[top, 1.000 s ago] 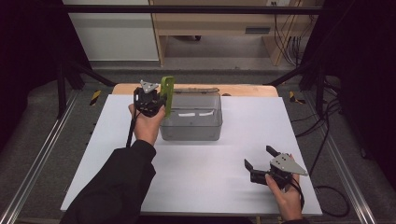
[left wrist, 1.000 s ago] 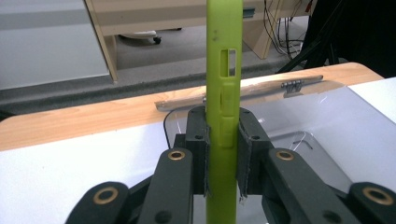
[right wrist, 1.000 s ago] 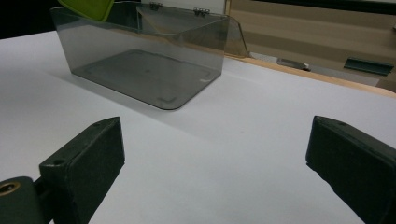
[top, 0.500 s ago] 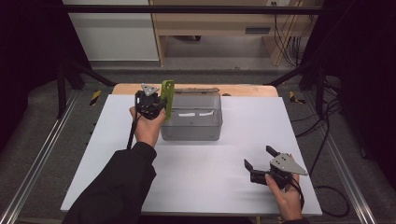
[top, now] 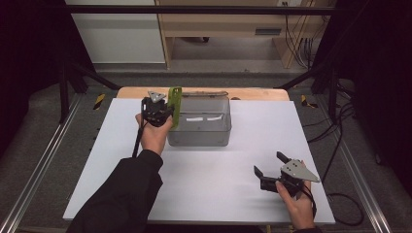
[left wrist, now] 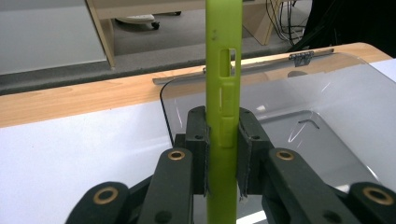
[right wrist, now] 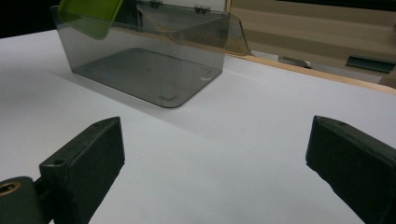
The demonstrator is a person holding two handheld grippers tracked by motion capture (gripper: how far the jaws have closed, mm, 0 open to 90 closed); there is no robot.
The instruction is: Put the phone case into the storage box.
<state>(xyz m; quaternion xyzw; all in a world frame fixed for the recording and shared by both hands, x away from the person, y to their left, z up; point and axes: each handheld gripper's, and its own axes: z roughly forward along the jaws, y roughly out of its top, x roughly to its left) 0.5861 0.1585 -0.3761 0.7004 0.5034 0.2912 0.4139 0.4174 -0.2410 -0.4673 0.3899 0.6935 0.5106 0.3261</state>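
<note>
High view: the left gripper (top: 163,112) clamps an upright flat lime-green plastic case (top: 175,106) over the near-left rim of the smoky transparent plastic box (top: 204,138) (the right gripper (top: 268,171) waits spread wide, well nearer the person).

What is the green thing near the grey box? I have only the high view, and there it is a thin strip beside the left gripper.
Observer: In the left gripper view it is a flat green case seen edge-on, with button cut-outs along its side.
Operator: Is the left gripper closed on it?
Observer: Yes. The left gripper has both pads pressed against the case's two faces, and the case stands upright between them.
Operator: Is anything inside the box?
Observer: The right gripper view looks through the clear box: its floor is bare, and the case's corner hangs above its near-left rim.
Operator: And the right gripper?
Observer: The right gripper has its jaws wide apart over bare table.
</note>
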